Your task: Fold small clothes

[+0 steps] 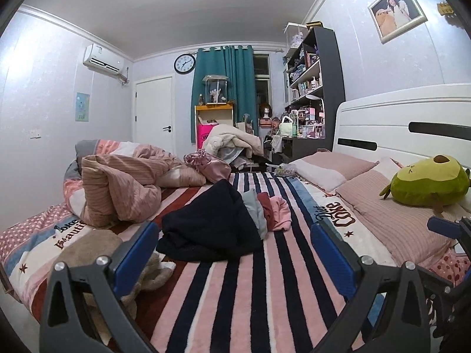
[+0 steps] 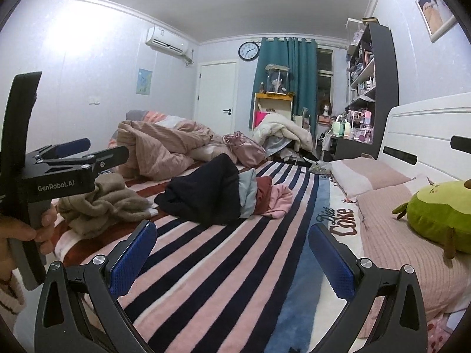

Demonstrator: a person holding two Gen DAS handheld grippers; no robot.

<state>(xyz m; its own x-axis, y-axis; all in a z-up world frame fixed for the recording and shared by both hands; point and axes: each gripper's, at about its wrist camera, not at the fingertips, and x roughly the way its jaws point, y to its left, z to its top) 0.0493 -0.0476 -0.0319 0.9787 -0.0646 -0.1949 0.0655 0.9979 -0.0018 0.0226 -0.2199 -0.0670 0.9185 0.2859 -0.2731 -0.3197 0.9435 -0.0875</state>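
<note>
A heap of small clothes lies on the striped bed cover [image 1: 235, 288]: a dark navy garment [image 1: 212, 229] in front, with grey [image 1: 254, 211], dark red [image 1: 266, 206] and pink [image 1: 281, 211] pieces behind it. The heap shows in the right wrist view too, with the navy garment [image 2: 206, 194] and the pink piece [image 2: 279, 198]. A beige garment [image 2: 103, 203] lies crumpled to the left. My left gripper [image 1: 235, 244] is open and empty, just short of the navy garment; it also shows at the left of the right wrist view [image 2: 76, 150]. My right gripper [image 2: 232, 244] is open and empty above the cover.
A bunched pink quilt [image 1: 117, 188] lies at the back left of the bed. Pillows [image 1: 382, 206] and a green avocado plush [image 1: 426, 182] lie by the white headboard [image 1: 397, 126] on the right. A cluttered desk and shelves [image 1: 309, 94] stand beyond the bed.
</note>
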